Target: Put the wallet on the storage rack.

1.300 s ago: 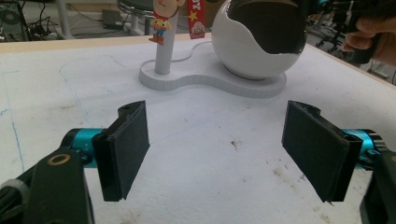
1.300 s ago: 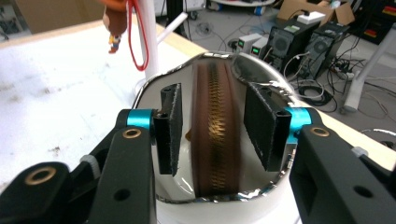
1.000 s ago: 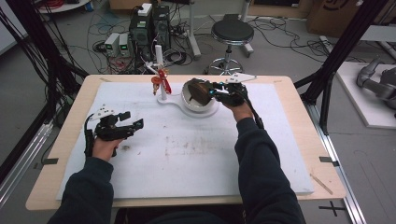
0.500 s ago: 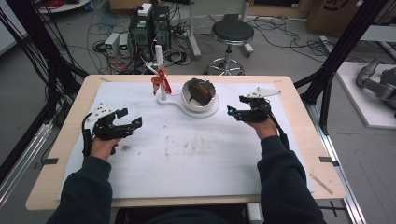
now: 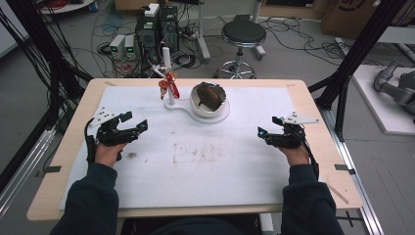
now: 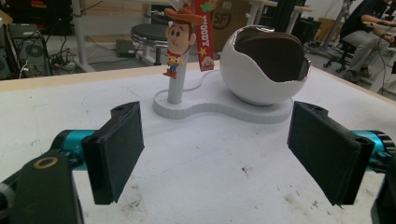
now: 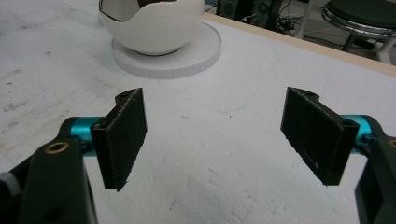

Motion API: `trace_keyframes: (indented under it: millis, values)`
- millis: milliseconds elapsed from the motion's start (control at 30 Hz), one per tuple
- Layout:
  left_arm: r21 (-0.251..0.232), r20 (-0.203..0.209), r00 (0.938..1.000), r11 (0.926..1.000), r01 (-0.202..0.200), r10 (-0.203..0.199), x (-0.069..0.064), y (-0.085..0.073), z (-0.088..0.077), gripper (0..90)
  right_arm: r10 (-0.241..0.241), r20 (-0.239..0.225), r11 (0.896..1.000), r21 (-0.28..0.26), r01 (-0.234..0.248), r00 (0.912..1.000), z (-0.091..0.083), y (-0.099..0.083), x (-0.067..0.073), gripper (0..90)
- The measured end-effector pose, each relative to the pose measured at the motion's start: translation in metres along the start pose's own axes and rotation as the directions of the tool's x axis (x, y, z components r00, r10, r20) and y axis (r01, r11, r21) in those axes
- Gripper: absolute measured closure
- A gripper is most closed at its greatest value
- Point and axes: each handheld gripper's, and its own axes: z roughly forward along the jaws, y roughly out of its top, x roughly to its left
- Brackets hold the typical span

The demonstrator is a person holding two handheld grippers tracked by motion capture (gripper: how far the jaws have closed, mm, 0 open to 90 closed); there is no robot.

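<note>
A white eggshell-shaped bowl (image 5: pixel 208 102) stands on a white base (image 5: pixel 183 105) at the back middle of the table, with a brown object (image 5: pixel 211 95) inside it. A cowboy toy keychain (image 6: pixel 180 35) hangs on the base's white post (image 5: pixel 169 93). My left gripper (image 5: pixel 134 121) rests at the left, open and empty; its jaws have just opened a little wider. My right gripper (image 5: pixel 268 125) is low at the right, well away from the bowl (image 7: pixel 154 25). Its jaws have just been opening, and nothing is between them. The left gripper (image 6: pixel 215 149) faces the bowl (image 6: pixel 261 70).
A white foam sheet (image 5: pixel 205 166) with a dirty patch in the middle covers the wooden table (image 5: pixel 323 152). A stool (image 5: pixel 243 34), computers (image 5: pixel 156 27) and cables stand on the floor behind the table. Black frame posts (image 5: pixel 352 63) rise at both sides.
My right gripper has let go of the brown object in the bowl, opened, and moved right and toward the person, sinking a little. The left hand has stayed in place.
</note>
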Motion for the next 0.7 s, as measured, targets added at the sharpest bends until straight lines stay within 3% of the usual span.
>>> trace_keyframes:
  millis: [300,700]
  values:
    - [0.013,0.009,1.0,0.9999,-0.004,0.004,-0.002,0.0,0.0,18.4,0.003,0.035,1.0,-0.012,-0.003,0.9994,-0.015,-0.005,-0.005,22.1]
    - [0.029,0.024,0.9994,0.9993,-0.025,0.024,-0.008,0.001,0.001,18.4,0.013,0.053,1.0,-0.002,-0.013,0.9985,-0.019,-0.007,-0.005,22.1]
